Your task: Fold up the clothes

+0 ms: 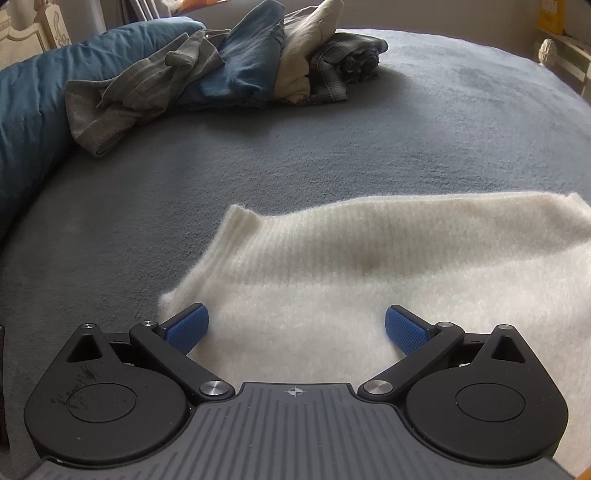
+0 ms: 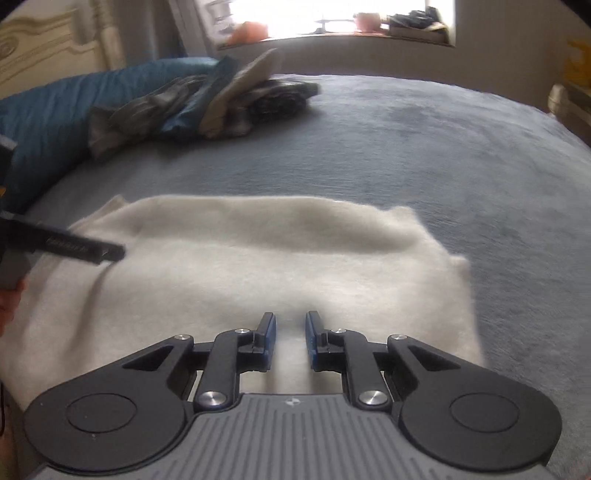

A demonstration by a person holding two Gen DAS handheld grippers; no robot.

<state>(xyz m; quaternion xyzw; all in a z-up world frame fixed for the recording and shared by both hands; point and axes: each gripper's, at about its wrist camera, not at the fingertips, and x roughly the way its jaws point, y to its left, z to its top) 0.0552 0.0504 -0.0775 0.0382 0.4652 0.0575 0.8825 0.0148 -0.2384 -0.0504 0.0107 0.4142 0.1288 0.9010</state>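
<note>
A fluffy white sweater [image 1: 332, 280] lies folded flat on the grey-blue bed cover [image 1: 332, 147]. My left gripper [image 1: 297, 325] hovers over the sweater's near left part, its blue-padded fingers spread wide with nothing between them. In the right wrist view the same sweater [image 2: 258, 258] fills the middle. My right gripper [image 2: 290, 328] is over its near edge, fingers parallel with a narrow gap and only the sweater's surface showing through it. A finger of the left gripper [image 2: 85, 249] reaches over the sweater's left side.
A pile of unfolded clothes [image 1: 229, 66], grey, denim blue, beige and plaid, sits at the far left of the bed against a blue pillow [image 1: 37, 110]. A cream headboard [image 2: 44, 44] and a bright windowsill [image 2: 332, 29] lie beyond. A hand [image 2: 7, 306] shows at the left edge.
</note>
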